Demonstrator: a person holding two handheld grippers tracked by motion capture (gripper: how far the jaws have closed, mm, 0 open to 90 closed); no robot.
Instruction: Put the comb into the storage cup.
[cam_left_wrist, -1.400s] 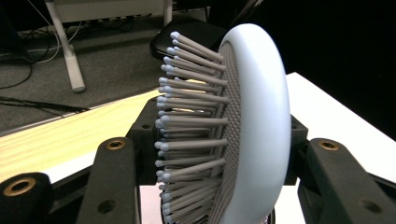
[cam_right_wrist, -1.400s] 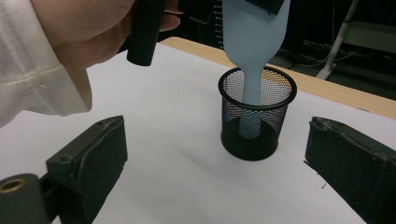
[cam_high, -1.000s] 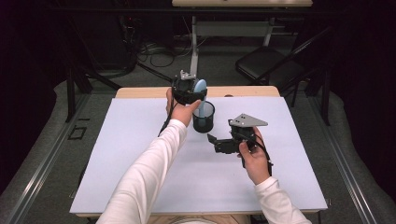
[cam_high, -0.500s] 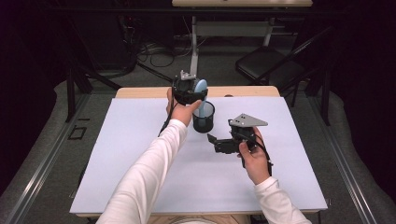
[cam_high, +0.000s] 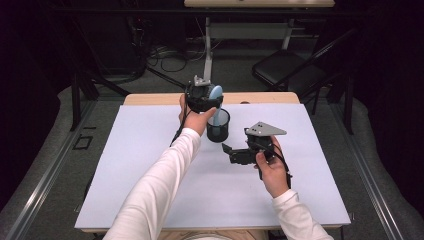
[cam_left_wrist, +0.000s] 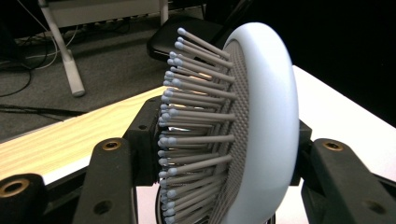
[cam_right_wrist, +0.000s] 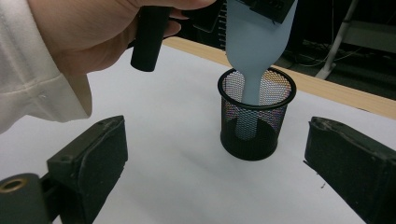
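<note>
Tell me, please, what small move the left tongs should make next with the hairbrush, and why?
Probably open the left tongs and let go: the hairbrush hangs upright with its handle already inside the mesh cup, so it should settle there.

I'm getting the high view looking forward and down over the whole table (cam_high: 150, 190). My left gripper view is sitting right up against the hairbrush (cam_left_wrist: 261, 121), while my right gripper view is looking at the mesh cup (cam_right_wrist: 256, 122) from nearby, sharing that brush.

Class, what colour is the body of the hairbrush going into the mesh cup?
Pale blue hairbrush, clearest in the left gripper view; the mesh cup is black.
</note>
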